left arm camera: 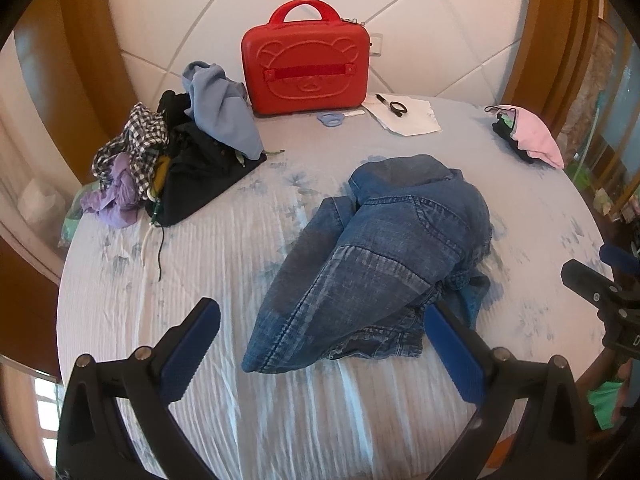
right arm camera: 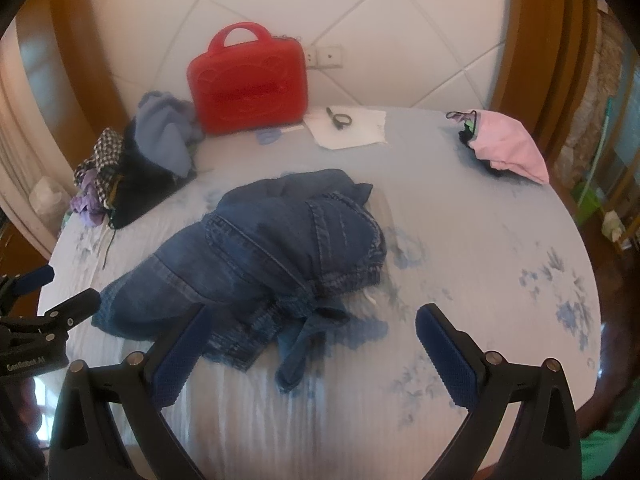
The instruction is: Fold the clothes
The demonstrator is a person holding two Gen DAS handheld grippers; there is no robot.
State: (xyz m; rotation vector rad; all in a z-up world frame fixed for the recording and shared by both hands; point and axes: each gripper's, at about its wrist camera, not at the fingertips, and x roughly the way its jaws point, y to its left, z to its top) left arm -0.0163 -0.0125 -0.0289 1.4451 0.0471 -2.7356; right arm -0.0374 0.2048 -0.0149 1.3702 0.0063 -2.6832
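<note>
A crumpled blue denim garment (left arm camera: 376, 256) lies in a heap in the middle of the bed; in the right wrist view the denim garment (right arm camera: 272, 256) has a loose strap trailing toward the camera. My left gripper (left arm camera: 320, 320) hovers open just before its near edge, holding nothing. My right gripper (right arm camera: 312, 324) is open too, its fingers on either side of the garment's near corner without touching it. The right gripper (left arm camera: 600, 292) also shows at the right edge of the left wrist view, and the left gripper (right arm camera: 48, 312) at the left edge of the right wrist view.
A pale blue floral sheet (left arm camera: 240, 264) covers the round bed. A pile of clothes (left arm camera: 176, 160) sits at back left, a red bear case (left arm camera: 306, 68) stands at the back, with paper and a pen (left arm camera: 404, 114) beside it. Pink folded clothes (left arm camera: 528, 136) lie at back right.
</note>
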